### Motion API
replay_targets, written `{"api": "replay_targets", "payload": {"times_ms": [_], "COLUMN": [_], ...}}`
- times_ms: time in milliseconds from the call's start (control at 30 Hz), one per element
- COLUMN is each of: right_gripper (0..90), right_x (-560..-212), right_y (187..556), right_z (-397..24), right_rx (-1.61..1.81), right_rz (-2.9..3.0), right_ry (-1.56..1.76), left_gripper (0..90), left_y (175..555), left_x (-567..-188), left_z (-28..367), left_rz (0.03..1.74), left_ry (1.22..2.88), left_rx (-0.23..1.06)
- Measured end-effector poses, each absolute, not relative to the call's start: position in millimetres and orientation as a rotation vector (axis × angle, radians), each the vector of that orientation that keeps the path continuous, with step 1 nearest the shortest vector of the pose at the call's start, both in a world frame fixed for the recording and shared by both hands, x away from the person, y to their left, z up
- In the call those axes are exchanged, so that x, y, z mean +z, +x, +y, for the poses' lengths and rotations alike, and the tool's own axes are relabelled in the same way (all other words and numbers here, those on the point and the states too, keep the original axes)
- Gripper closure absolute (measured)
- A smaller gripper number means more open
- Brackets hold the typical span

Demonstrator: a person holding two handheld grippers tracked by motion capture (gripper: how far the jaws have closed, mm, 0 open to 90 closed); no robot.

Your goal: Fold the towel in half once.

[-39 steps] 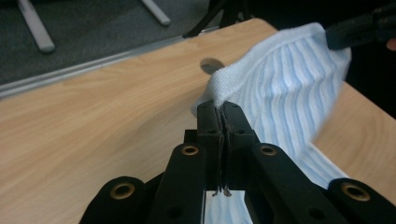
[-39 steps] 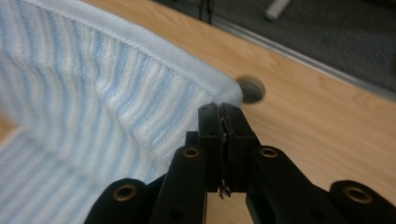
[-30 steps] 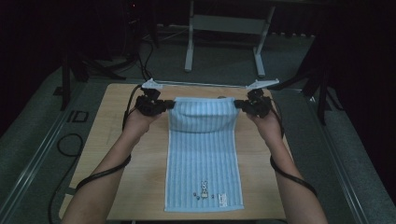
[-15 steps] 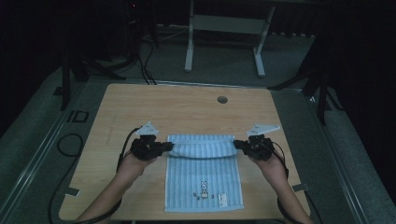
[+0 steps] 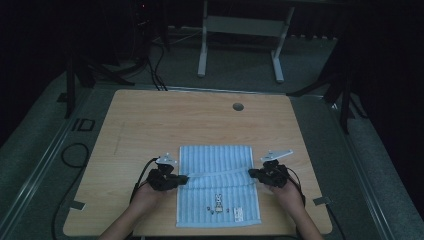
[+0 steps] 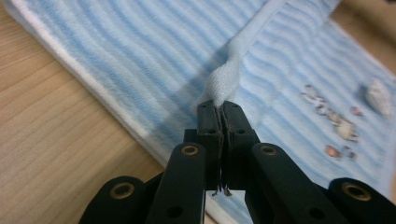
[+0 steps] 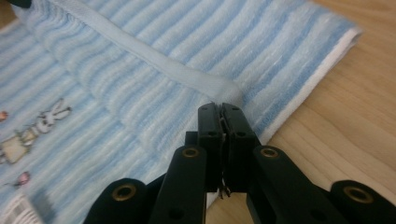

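Both grippers, left gripper (image 5: 183,178) and right gripper (image 5: 251,173), have drawn nearer, each clamped on the towel (image 5: 218,200) hem stretched between them.

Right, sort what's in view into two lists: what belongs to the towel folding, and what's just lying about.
In the job:
- striped towel, its far edge folded toward the person
- left tongs, shut on a towel corner
- right tongs, shut on the other corner
- wooden table under it

Lying about:
- white stand on the floor beyond the table
- floor cables
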State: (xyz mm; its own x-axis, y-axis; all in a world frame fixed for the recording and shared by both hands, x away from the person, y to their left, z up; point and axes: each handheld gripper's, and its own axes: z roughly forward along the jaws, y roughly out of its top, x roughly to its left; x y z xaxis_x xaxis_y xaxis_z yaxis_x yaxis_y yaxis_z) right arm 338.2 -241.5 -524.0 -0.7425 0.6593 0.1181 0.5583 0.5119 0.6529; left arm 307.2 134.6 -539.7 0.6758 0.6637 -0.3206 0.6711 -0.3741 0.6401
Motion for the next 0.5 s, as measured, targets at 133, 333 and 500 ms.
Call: {"api": "replay_targets", "payload": {"times_ms": [133,333,500], "right_gripper": [87.4,84.1,67.2], "right_x": [-514,-465,-480], "right_y": [338,284,231], "right_z": [-241,-262,-285], "right_rx": [1.074,1.3,1.328], "right_rz": [2.592,2.475,2.53], "right_ry": [1.045,0.953,1.014], "left_gripper": [87.0,85.2,59.1], "left_y": [303,251,215], "left_x": [-519,-479,-502], "left_z": [142,148,154], "left_rz": [0.986,0.803,0.756], "left_ry": [2.039,2.025,2.131], "left_rx": [0.013,-0.014,-0.168]}}
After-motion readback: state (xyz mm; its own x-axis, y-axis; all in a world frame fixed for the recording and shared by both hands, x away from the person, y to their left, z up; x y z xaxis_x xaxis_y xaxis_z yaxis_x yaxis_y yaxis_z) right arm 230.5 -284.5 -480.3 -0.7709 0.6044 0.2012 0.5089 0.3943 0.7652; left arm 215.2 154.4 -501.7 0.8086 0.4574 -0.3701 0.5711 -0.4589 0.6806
